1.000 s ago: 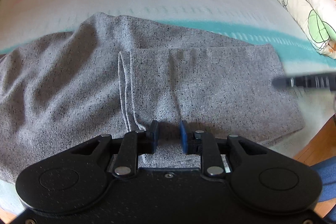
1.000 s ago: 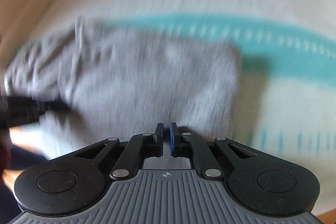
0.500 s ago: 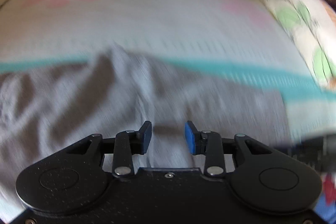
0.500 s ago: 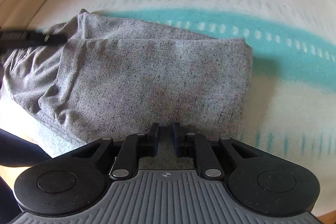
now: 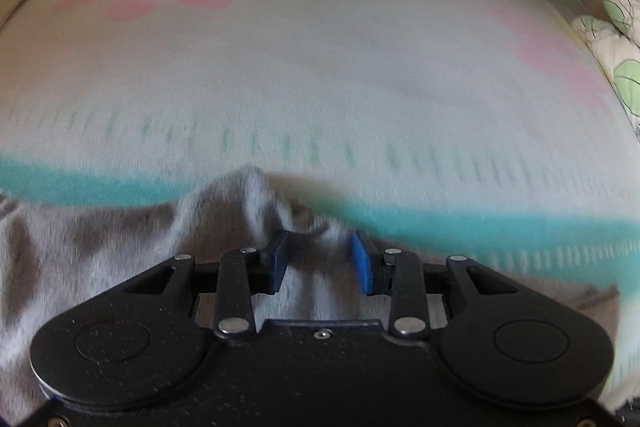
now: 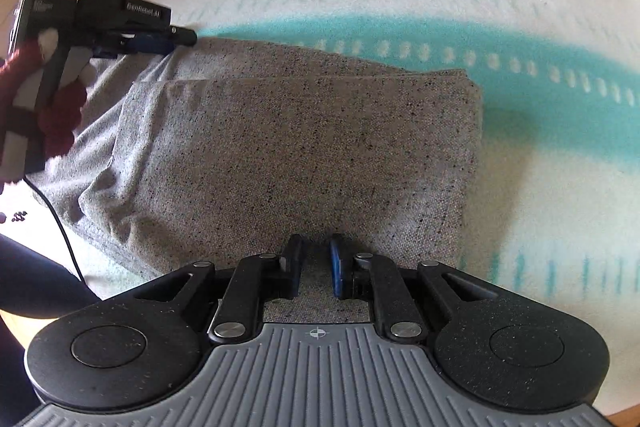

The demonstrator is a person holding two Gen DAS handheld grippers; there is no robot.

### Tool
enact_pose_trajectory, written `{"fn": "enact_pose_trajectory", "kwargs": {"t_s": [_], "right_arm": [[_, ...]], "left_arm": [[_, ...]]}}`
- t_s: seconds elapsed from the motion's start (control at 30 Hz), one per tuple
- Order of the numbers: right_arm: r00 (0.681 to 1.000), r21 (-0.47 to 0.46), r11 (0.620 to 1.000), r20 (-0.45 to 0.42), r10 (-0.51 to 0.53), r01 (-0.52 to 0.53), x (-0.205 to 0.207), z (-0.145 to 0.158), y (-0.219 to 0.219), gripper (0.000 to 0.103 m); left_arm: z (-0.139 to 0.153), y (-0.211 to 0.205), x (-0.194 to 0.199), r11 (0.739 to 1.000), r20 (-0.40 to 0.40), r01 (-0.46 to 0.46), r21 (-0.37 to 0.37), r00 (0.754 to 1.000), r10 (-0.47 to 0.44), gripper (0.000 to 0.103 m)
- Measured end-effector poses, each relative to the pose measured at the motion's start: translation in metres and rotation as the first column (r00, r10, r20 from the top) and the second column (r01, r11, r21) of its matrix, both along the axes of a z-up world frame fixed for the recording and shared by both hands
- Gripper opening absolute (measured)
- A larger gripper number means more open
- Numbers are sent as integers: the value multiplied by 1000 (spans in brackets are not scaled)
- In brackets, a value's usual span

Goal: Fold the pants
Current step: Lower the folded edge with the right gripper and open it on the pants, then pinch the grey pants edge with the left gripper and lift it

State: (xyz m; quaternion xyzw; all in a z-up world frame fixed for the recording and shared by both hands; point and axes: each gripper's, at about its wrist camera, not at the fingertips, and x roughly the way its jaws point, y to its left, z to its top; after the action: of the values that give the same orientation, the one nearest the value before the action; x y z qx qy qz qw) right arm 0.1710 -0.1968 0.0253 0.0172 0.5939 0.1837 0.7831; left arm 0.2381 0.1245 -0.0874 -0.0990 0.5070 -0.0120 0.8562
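Grey speckled knit pants (image 5: 100,247) fill the lower left of the left wrist view, lying on a pale bedspread with pink and yellow flowers and a teal band (image 5: 320,67). The left gripper (image 5: 320,263) tilts steeply down over a raised ridge of the cloth; its jaws have just been opening and stand moderately apart, cloth between them but the pads not pressing it.

From the right wrist, the pants (image 6: 312,147) lie folded into a rectangle. The right gripper (image 6: 316,267) points steeply down at the near edge, its jaws narrowly apart after opening slightly, over the fabric without pinching it. At upper left a hand in a red and white glove (image 6: 36,107) holds the left gripper (image 6: 160,41) level at the cloth's far corner.
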Motion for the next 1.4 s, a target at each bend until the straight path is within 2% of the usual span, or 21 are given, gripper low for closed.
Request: {"fn": "enact_pose_trajectory", "kwargs": {"t_s": [0.13, 0.2, 0.27, 0.37, 0.47, 0.6, 0.7, 0.8, 0.9, 1.1, 1.23, 1.4], "right_arm": [[998, 15, 998, 18, -61, 61, 0, 9, 1, 14], [994, 54, 994, 60, -93, 90, -2, 21, 4, 14], [988, 117, 990, 122, -93, 79, -6, 38, 15, 14], [981, 193, 981, 191, -40, 2, -12, 57, 40, 15], [975, 174, 983, 223, 13, -53, -21, 64, 70, 15], [969, 126, 992, 247, -29, -2, -34, 64, 105, 14], [982, 154, 987, 191, 9, -39, -27, 59, 121, 14], [992, 238, 967, 108, 62, -86, -14, 49, 141, 11], [994, 270, 958, 70, 85, -101, -10, 38, 163, 7], [993, 215, 971, 74, 94, -108, 1, 9, 198, 4], [997, 146, 987, -29, 77, -72, -2, -21, 204, 3], [995, 152, 987, -72, 70, -58, -18, -18, 199, 3]], "left_arm": [[5, 8, 6, 999, -12, -38, -27, 999, 38, 43], [13, 18, 2, 996, -10, -72, -50, 997, 72, 43], [26, 30, -9, 994, 10, -91, -52, 996, 92, 43], [44, 51, -31, 991, 45, -123, -45, 991, 125, 44], [59, 74, -50, 984, 60, -174, -34, 983, 175, 44], [71, 100, -83, 972, 79, -235, 17, 969, 233, 45], [75, 121, -95, 956, 68, -291, 32, 955, 288, 50], [75, 142, -109, 937, 56, -348, 33, 937, 346, 52], [75, 157, -121, 920, 47, -391, 9, 920, 390, 52], [66, 180, -141, 904, 21, -428, 6, 904, 428, 52], [59, 191, -154, 893, 12, -450, 5, 893, 450, 52], [52, 196, -163, 892, 14, -452, 2, 892, 452, 54]]}}
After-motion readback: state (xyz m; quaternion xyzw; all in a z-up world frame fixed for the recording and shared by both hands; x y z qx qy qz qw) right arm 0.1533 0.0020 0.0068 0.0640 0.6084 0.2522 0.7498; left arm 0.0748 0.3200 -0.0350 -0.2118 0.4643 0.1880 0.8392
